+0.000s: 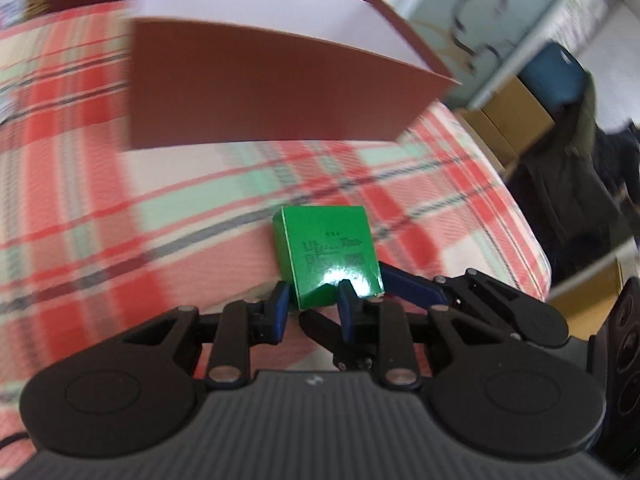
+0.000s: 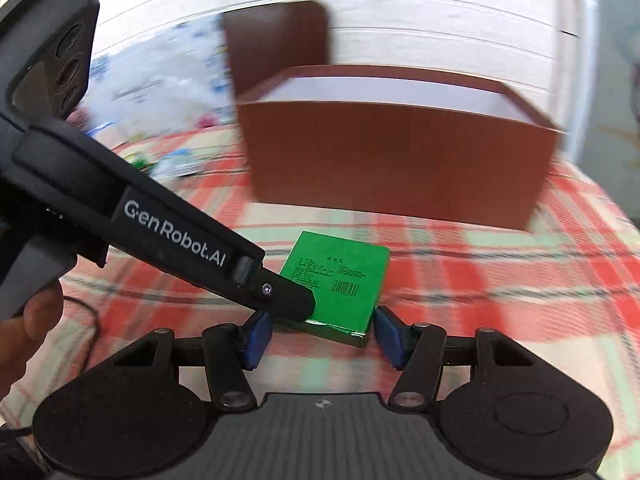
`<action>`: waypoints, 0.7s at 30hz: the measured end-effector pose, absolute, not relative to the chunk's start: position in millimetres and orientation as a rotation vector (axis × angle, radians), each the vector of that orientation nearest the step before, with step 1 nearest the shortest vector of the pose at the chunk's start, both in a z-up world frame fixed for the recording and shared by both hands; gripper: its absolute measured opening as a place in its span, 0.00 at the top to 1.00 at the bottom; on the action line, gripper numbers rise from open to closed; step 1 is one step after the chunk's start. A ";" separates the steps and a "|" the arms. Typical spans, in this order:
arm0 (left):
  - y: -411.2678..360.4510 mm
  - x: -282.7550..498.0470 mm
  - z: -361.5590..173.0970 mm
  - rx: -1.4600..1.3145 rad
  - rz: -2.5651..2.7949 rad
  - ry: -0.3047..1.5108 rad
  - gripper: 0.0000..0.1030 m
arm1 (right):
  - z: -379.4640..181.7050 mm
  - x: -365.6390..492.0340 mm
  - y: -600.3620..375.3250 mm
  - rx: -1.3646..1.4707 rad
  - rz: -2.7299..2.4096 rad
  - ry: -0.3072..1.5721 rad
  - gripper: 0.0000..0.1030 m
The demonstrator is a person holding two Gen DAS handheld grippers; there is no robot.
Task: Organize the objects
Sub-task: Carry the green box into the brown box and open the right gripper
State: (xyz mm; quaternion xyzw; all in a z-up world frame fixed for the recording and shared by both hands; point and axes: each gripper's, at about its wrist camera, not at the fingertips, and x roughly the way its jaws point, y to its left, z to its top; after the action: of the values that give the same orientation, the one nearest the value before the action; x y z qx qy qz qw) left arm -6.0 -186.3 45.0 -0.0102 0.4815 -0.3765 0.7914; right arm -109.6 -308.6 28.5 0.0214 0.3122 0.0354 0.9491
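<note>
Blue fingers [image 1: 282, 308] of the left gripper [image 1: 314, 304] are pinching the near corner of the green box [image 1: 328, 254], which is tilting up off the plaid worktop [image 1: 80, 220]. Right gripper [image 2: 320, 334] is sitting with its fingers spread either side of the same box's near end (contact unclear, looks like bracketing rather than squeezing). Left one is crossing in from the left in the right view. Box's long axis is running away from both, toward the open brown carton [image 2: 396, 160] straight ahead, near but apart. Judging the next move as forward and up over the carton's front wall.
</note>
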 end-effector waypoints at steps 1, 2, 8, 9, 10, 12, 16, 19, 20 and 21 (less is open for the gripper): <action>-197.4 -8.5 45.6 -0.003 -0.826 1.030 0.73 | 27.9 -112.2 -317.3 0.049 0.051 0.633 0.44; -207.7 -10.7 45.8 0.014 -0.841 1.024 0.73 | 26.9 -114.1 -325.2 0.054 0.032 0.633 0.44; -246.7 -13.4 58.4 0.073 -0.873 1.000 0.73 | 29.2 -122.5 -350.0 0.062 -0.030 0.591 0.45; -249.4 -14.0 65.5 0.081 -0.879 0.975 0.73 | 32.6 -122.9 -352.1 0.056 -0.037 0.566 0.45; -251.6 -14.6 74.4 0.089 -0.884 0.943 0.73 | 37.8 -122.0 -353.4 0.045 -0.044 0.533 0.45; -256.8 -13.2 94.9 0.104 -0.891 0.867 0.73 | 50.9 -117.8 -356.1 0.016 -0.055 0.460 0.45; -274.2 4.7 127.3 0.131 -0.883 0.753 0.73 | 73.8 -92.7 -369.6 -0.014 -0.078 0.341 0.45; -285.7 25.8 139.2 0.135 -0.862 0.707 0.73 | 84.3 -64.5 -379.1 -0.028 -0.092 0.293 0.45; -288.5 33.3 140.8 0.129 -0.850 0.697 0.73 | 86.3 -55.3 -381.5 -0.034 -0.093 0.286 0.45; -292.6 41.4 141.3 0.126 -0.838 0.695 0.73 | 87.1 -46.2 -383.7 -0.041 -0.091 0.281 0.45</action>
State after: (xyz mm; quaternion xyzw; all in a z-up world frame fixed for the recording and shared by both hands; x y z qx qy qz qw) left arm 41.4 -292.6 141.3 0.0599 0.3304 -0.3983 0.8536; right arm -46.2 -383.7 87.1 -0.0203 0.1400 -0.0454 0.9889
